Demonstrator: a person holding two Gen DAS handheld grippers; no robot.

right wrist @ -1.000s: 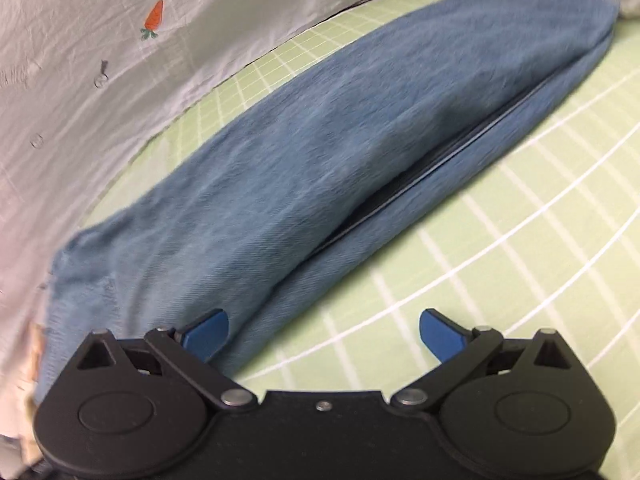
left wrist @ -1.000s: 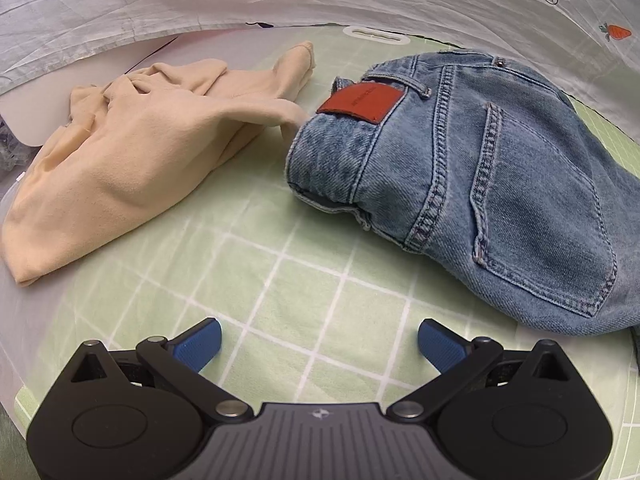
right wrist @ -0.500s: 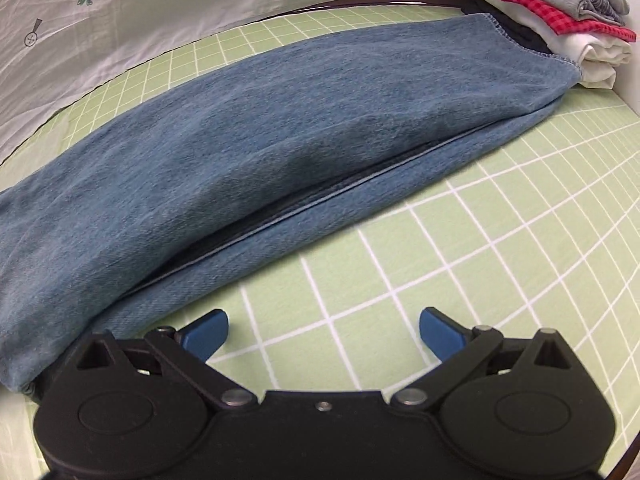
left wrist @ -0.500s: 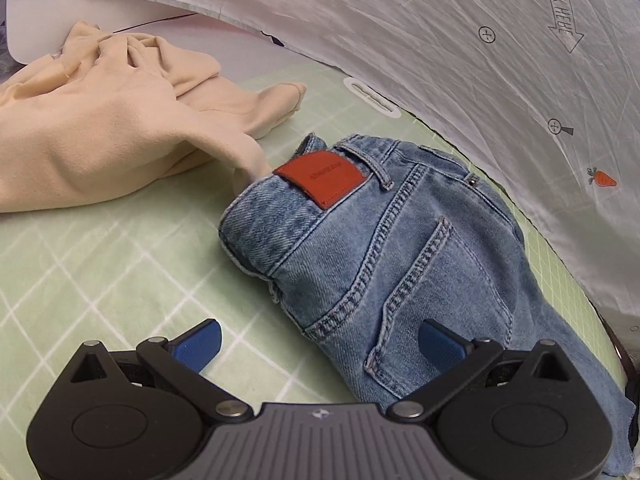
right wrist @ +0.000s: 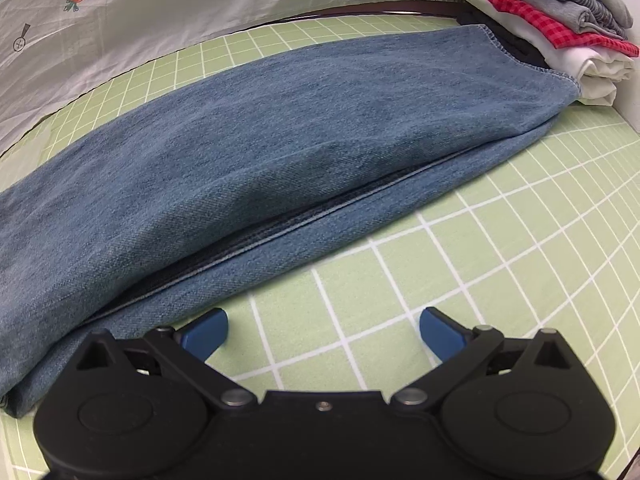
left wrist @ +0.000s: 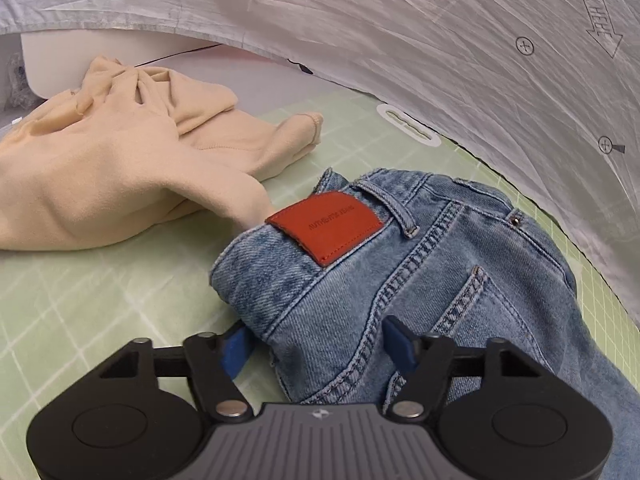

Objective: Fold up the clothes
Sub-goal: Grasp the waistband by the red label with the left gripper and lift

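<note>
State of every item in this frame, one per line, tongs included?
jeans: lying flat on the mat, legs laid one on the other.
left tongs: jaws just closing around the jeans' waist edge; contact unclear.
right tongs: open, empty, over the green mat.
beige garment: crumpled, unfolded.
clothes stack: folded, piled.
</note>
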